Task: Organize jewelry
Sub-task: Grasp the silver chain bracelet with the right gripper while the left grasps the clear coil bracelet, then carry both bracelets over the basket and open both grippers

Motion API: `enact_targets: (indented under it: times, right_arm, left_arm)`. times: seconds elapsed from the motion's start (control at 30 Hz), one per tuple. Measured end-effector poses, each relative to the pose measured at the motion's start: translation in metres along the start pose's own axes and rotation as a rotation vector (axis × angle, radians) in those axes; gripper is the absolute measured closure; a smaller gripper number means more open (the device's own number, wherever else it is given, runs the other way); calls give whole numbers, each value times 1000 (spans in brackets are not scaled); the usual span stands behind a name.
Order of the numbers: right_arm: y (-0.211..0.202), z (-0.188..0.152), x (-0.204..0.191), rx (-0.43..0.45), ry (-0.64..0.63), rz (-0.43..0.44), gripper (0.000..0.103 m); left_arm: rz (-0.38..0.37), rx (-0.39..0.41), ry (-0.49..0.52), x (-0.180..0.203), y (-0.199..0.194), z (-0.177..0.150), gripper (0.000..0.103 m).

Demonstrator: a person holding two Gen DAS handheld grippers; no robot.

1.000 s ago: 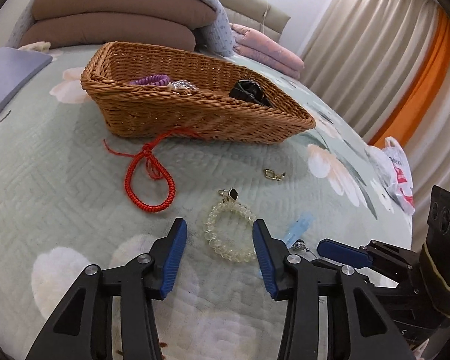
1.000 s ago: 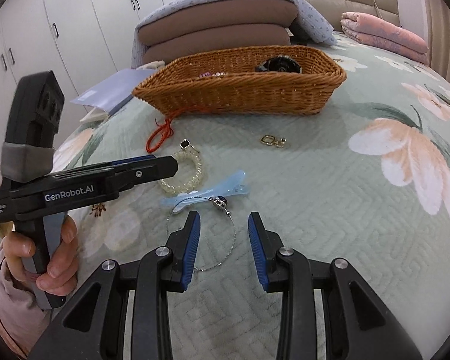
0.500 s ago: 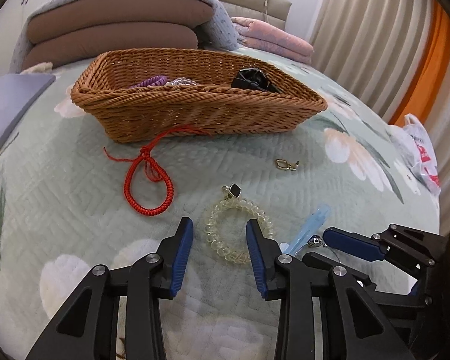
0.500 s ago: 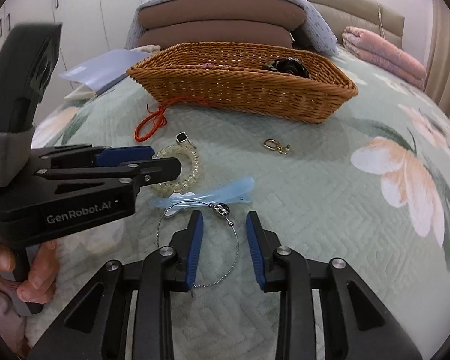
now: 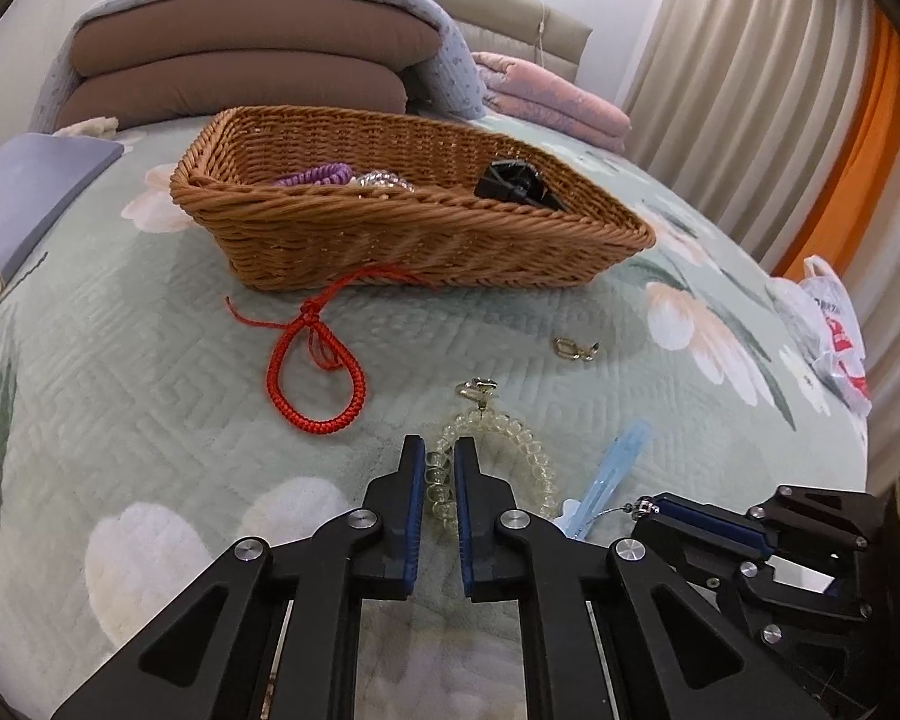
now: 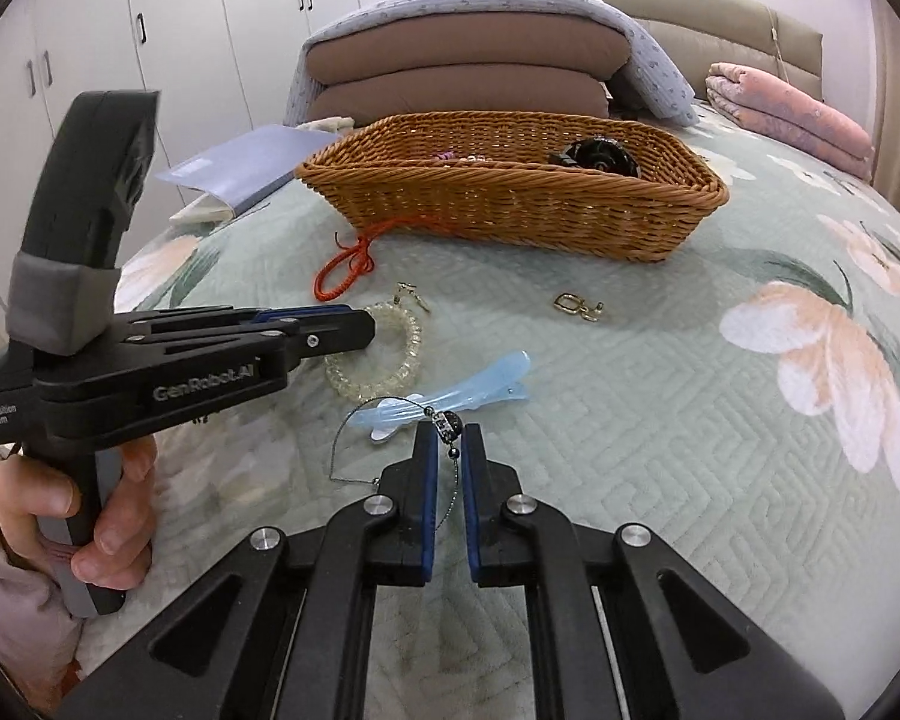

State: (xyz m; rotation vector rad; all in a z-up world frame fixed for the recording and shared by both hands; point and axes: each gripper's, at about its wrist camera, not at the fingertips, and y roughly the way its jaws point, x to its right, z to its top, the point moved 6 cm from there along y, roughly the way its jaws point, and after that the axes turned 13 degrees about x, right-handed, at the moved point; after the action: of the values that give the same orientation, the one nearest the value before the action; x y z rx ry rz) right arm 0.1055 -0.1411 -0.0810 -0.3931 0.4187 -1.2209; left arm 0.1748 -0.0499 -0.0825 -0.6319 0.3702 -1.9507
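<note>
Jaws: left gripper (image 5: 438, 461) clamps the clear beaded bracelet (image 5: 528, 456); right gripper (image 6: 449, 439) clamps the thin wire necklace (image 6: 354, 420) on quilted bedspread (image 6: 660, 420).

Pale green quilted bedspread (image 5: 150, 360) printed with large white-and-peach flowers and dark green leaves. Woven basket (image 5: 426, 240), honey brown; inside it a purple coil (image 5: 318, 174) and a glossy black clip (image 5: 513, 183). Braided cord bracelet (image 5: 318, 372), bright red. Beaded bracelet (image 5: 510, 450), clear with a yellowish tint, gold-toned clasp. Small gold clasp (image 5: 573, 349). Hair clip (image 6: 450, 396), translucent light blue. Wire necklace (image 6: 354, 450), thin silver with a dark bead. Left hand-held gripper (image 5: 437, 480) and right hand-held gripper (image 6: 448, 450), black bodies with blue pads. Pillows (image 5: 240, 60) brown under a grey-blue patterned cover; folded blanket (image 5: 558, 102) pink; curtains (image 5: 750, 90) beige, with an orange strip.
</note>
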Motion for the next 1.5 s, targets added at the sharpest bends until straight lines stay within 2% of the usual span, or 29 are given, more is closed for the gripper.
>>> enact_targets:
  times: [0.2, 0.47, 0.7, 0.93, 1.03, 1.23, 1.4, 1.5]
  right_arm:
    - [-11, 6, 2, 55, 26, 24, 94]
    - [-21, 12, 14, 103, 88, 23, 94]
    - [-20, 12, 20, 102, 113, -1, 94]
    - [-30, 19, 19, 149, 101, -35, 94]
    - [-39, 36, 18, 198, 99, -47, 94]
    - [-42, 82, 24, 231, 102, -67, 94]
    - [-36, 120, 32, 264, 88, -82, 94]
    - [-28, 139, 37, 289, 99, -68, 94]
  left_arm:
    - [-22, 55, -19, -1, -11, 6, 94]
    - [-6, 107, -20, -2, -21, 12, 94]
    - [18, 120, -7, -3, -22, 12, 94]
    - [40, 137, 2, -2, -26, 13, 94]
    - [71, 155, 13, -1, -30, 17, 94]
    - [126, 229, 60, 4, -49, 40, 94]
    - [144, 276, 65, 1, -62, 67, 94]
    - [125, 296, 60, 1, -62, 88, 94]
